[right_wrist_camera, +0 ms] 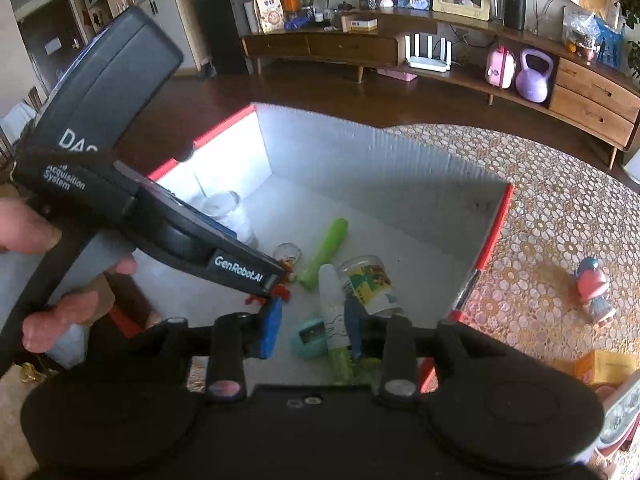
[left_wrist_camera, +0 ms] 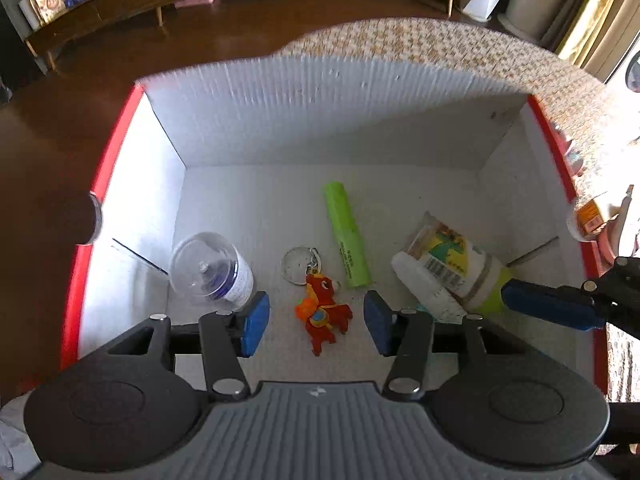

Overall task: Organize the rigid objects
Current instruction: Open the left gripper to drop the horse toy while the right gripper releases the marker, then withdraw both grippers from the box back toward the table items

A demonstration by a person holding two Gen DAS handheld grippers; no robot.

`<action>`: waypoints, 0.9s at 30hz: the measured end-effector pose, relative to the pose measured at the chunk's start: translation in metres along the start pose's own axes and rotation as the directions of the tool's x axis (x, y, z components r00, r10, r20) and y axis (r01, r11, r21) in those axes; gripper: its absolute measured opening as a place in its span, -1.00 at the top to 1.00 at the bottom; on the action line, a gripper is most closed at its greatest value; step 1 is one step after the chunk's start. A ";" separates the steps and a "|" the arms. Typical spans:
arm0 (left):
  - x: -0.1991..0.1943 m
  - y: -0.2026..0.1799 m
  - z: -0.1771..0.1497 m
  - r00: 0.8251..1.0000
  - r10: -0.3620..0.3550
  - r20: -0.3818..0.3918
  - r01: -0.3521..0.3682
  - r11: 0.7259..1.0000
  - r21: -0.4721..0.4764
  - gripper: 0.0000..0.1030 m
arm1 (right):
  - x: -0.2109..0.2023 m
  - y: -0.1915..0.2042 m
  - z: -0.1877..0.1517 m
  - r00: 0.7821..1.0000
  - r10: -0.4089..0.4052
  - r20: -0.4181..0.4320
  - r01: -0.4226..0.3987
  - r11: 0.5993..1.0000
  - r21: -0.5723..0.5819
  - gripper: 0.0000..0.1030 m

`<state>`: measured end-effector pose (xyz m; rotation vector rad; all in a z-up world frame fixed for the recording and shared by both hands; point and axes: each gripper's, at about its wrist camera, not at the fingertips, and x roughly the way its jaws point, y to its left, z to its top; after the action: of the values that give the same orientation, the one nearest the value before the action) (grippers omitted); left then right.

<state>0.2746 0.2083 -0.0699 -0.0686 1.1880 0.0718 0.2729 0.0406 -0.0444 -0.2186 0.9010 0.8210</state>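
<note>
A red-rimmed white box point(left_wrist_camera: 320, 120) holds a clear bottle point(left_wrist_camera: 212, 270), a red horse keychain point(left_wrist_camera: 322, 312), a green highlighter point(left_wrist_camera: 346, 236), a labelled jar point(left_wrist_camera: 452, 260) and a white bottle point(left_wrist_camera: 424, 288). My left gripper point(left_wrist_camera: 316, 322) is open and empty, above the keychain. My right gripper point(right_wrist_camera: 312, 330) is open over the box point(right_wrist_camera: 360, 152), its fingers either side of the white bottle point(right_wrist_camera: 334, 312) and a teal sharpener point(right_wrist_camera: 310, 338). The jar point(right_wrist_camera: 370, 284) and highlighter point(right_wrist_camera: 324, 254) lie beyond. One right finger point(left_wrist_camera: 548, 304) enters the left wrist view.
The box sits on a table with a patterned cloth point(right_wrist_camera: 560, 200). A small figurine point(right_wrist_camera: 594, 290) and an orange carton point(right_wrist_camera: 606, 366) lie on the cloth to the right. The left gripper body point(right_wrist_camera: 120, 160) crosses the right view. A wooden sideboard point(right_wrist_camera: 440, 60) stands behind.
</note>
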 end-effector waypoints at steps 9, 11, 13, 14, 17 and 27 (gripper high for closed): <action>-0.048 -0.013 -0.007 0.993 -0.002 0.119 0.000 1.000 0.018 0.00 | -0.054 0.008 -0.007 0.995 0.046 0.091 -0.044 0.999 -0.017 0.01; -0.058 -0.018 -0.010 0.990 -0.006 0.140 0.002 1.000 0.028 -0.02 | -0.066 0.009 -0.010 0.992 0.053 0.112 -0.051 0.998 -0.022 -0.06; -0.068 -0.023 -0.014 0.986 -0.015 0.167 0.009 0.999 0.035 -0.16 | -0.078 0.009 -0.013 0.990 0.059 0.131 -0.057 0.998 -0.019 -0.12; -0.073 -0.025 -0.016 0.983 -0.019 0.182 0.012 0.999 0.039 -0.18 | -0.084 0.009 -0.015 0.988 0.062 0.140 -0.060 0.998 -0.017 -0.17; -0.086 -0.032 -0.022 0.976 -0.041 0.214 0.032 0.998 0.047 -0.19 | -0.102 0.006 -0.021 0.983 0.063 0.172 -0.063 0.998 -0.006 -0.25; -0.123 -0.062 -0.048 0.948 -0.094 0.304 0.076 0.995 0.068 -0.21 | -0.155 -0.011 -0.058 0.965 0.035 0.261 -0.047 0.998 0.037 -0.67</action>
<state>0.1905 0.1398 0.0274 -0.0577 0.8737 -0.0262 0.1918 -0.0786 0.0368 -0.0519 0.6762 0.8458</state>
